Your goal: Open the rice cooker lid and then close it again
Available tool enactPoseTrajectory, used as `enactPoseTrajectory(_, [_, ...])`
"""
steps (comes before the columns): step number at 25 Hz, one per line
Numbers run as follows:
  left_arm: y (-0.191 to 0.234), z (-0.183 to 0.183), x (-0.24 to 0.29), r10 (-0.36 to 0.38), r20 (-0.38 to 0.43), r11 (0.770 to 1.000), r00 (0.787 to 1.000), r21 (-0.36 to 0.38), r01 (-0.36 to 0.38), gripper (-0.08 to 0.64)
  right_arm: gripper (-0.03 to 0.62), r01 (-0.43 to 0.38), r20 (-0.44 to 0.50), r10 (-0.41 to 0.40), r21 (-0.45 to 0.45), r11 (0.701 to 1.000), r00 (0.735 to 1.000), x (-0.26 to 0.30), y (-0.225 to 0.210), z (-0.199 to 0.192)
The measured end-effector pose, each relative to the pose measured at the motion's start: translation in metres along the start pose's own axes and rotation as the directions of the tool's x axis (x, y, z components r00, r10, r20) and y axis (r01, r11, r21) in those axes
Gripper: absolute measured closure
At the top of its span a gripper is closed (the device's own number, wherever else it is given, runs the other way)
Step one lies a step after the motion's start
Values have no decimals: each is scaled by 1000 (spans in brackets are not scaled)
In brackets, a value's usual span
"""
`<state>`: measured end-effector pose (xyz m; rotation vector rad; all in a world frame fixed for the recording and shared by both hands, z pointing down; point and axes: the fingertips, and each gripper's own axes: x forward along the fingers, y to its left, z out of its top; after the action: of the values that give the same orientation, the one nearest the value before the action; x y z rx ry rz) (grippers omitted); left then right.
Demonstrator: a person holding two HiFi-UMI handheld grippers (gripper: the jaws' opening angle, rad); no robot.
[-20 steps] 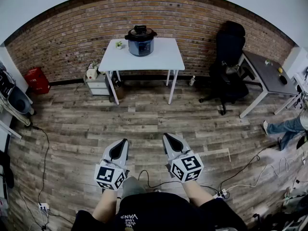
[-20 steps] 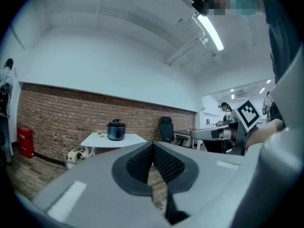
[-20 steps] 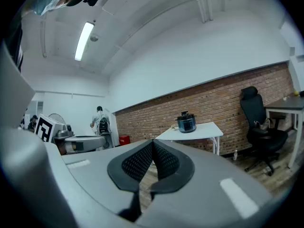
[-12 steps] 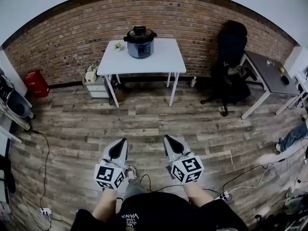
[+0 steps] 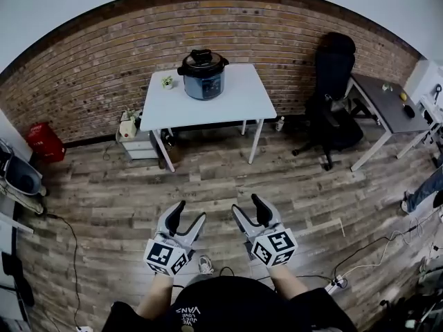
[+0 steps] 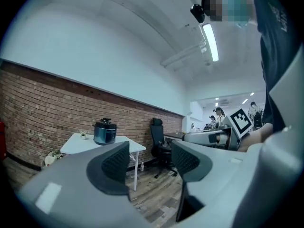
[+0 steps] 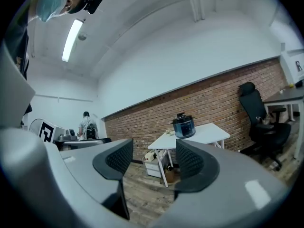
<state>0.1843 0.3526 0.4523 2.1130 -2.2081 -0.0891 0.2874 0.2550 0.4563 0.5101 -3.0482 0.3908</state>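
Two grippers, the left gripper point(image 5: 190, 213) and the right gripper point(image 5: 249, 206), now hold their jaws apart with nothing between them; half a second ago we record both pairs together. The table point(image 5: 239, 99) has drawn nearer. The rice cooker point(image 5: 203, 75) stands midway along its rear edge, lid point(image 5: 203, 58) down and well beyond reach. We judge the approach unfinished.

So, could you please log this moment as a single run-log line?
stage: pre-contact | rice cooker: on white table, lid shut | left hand-held gripper: open, empty | right hand-held gripper: open, empty
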Motion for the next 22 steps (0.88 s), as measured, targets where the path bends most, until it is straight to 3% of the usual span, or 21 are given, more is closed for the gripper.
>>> enactPoseTrajectory(5, [69,4,10,-21,-13,1000,1000,-14,21,251,265,65,0,-65,0,998,998,58,5,1])
enactPoseTrajectory(11, [129,9,20,-30,-25,999,999,-14,30,238,238,102,-2,-102,0,995,995,105,9,3])
enactPoseTrajectory(22, [183,-4,63,11,-37,999,999,-35,-12,236,233,74,-22,-73,14,997,997,182,-24,3])
